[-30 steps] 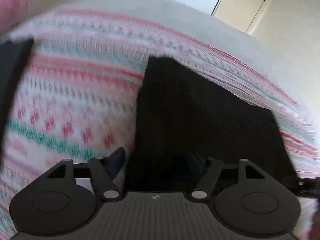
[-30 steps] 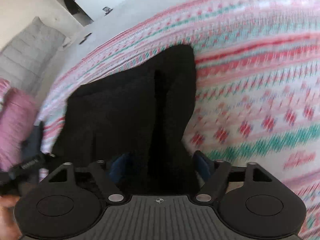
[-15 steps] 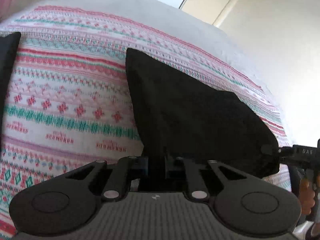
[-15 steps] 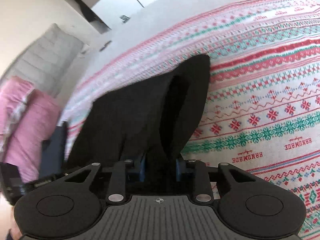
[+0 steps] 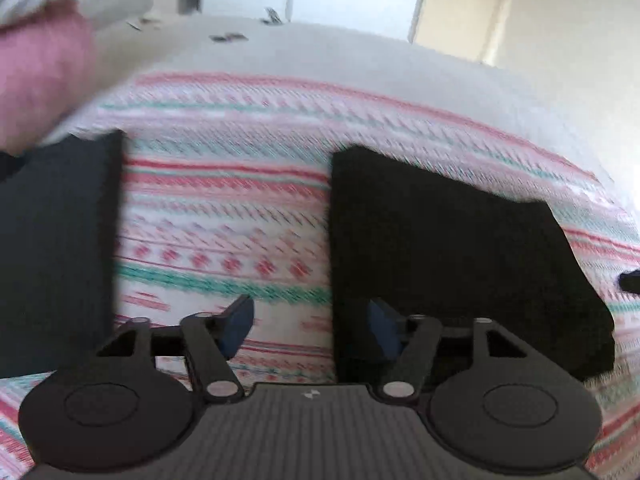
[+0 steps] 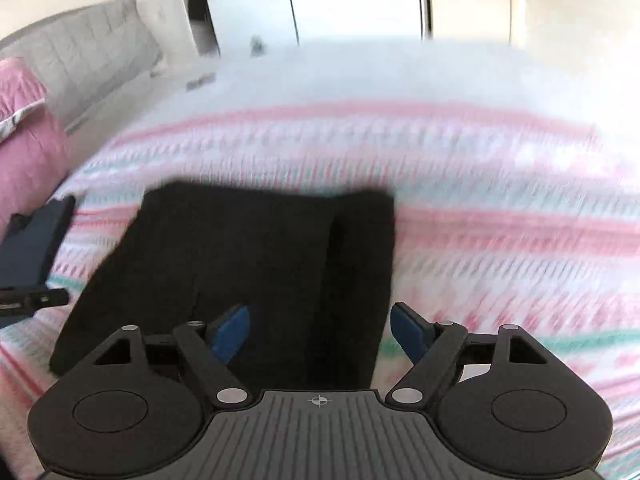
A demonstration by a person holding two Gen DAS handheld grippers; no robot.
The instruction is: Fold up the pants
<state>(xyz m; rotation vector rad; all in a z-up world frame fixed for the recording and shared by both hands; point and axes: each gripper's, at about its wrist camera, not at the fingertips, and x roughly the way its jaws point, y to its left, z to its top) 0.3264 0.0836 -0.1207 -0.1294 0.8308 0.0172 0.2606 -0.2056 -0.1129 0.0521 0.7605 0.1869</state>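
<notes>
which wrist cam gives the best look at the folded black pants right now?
Right wrist view. The black pants sit near the middle with almost the whole outline on the striped blanket, though blurred. In the left wrist view the pants lie off to the right, their near edge hidden behind the open left gripper.

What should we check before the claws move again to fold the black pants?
1. Left claw open, holding nothing: ok, its jaws have just been opening and only blanket shows between them.
2. Right claw open, not pinching cloth: ok, its jaws have just been opening over the black pants.
3. Pants lying folded on the striped blanket: ok.
4. Folded edges lined up neatly: cannot tell, both views are blurred.
5. Dark pile to the left kept apart from the pants: ok.
</notes>
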